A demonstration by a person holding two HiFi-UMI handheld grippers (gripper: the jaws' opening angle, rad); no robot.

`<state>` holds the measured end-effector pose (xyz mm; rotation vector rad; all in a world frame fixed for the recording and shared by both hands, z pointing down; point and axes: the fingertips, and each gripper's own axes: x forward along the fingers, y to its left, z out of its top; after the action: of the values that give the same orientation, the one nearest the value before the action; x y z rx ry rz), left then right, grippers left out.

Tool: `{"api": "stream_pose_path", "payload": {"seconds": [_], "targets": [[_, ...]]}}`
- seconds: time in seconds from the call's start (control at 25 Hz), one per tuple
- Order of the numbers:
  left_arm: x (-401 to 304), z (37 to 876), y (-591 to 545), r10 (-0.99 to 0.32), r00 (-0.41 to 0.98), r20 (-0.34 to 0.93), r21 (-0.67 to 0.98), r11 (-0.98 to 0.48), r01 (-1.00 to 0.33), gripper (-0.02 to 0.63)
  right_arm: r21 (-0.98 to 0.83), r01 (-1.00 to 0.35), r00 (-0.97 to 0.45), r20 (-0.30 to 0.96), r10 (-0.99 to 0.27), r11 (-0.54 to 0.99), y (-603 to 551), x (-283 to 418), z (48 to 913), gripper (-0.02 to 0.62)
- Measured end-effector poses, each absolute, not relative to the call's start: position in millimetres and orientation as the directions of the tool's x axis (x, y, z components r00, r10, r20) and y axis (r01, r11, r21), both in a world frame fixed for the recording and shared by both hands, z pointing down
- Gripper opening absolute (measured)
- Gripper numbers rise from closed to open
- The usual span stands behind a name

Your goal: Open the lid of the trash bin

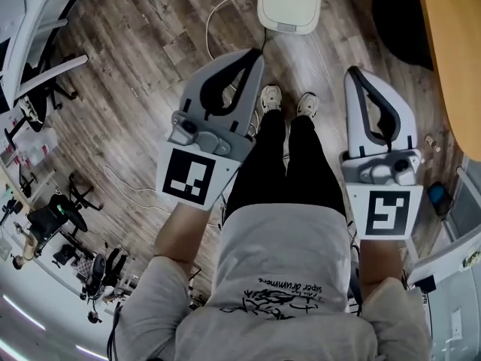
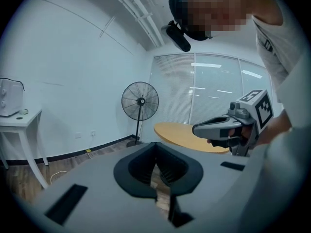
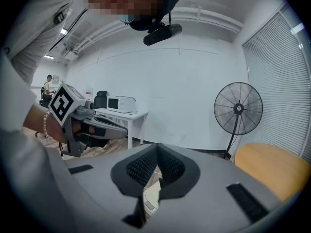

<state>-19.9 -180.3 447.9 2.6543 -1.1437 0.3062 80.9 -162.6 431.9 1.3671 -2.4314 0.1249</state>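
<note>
The white trash bin stands on the wood floor ahead of the person's shoes, its lid down. Both grippers hang in the air short of it, side by side. My left gripper has its jaws together with nothing between them. My right gripper is likewise shut and empty. In the left gripper view, the left gripper shows only floor through the slit behind its tips. In the right gripper view, a sliver of the white bin shows below the right gripper.
A round orange table stands to the right, with a black object beside the bin. White cables run across the floor. Office chairs stand at the left. A standing fan and a white table line the wall.
</note>
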Motion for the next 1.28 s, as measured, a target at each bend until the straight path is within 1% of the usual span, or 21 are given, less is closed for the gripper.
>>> {"api": "stream_pose_path", "payload": {"seconds": [0.56,0.76,1.28], "targets": [[-10,535,-193,-0.655,0.685,0.319,0.158,-0.676,-0.72,0.015,0.113,-0.817,-0.477,0.419,-0.773,0.566,-177,80,522,0.008],[-8,560,-198,-0.655,0.681,0.327,0.157,-0.673,-0.723,0.015,0.123,-0.803,-0.482,0.443,-0.756,0.583,-182,79,553,0.02],[-14,621,-217,-0.661,0.657,0.364,0.146,-0.656,-0.741,0.015,0.18,-0.728,-0.486,0.545,-0.683,0.661,-193,65,641,0.038]]}}
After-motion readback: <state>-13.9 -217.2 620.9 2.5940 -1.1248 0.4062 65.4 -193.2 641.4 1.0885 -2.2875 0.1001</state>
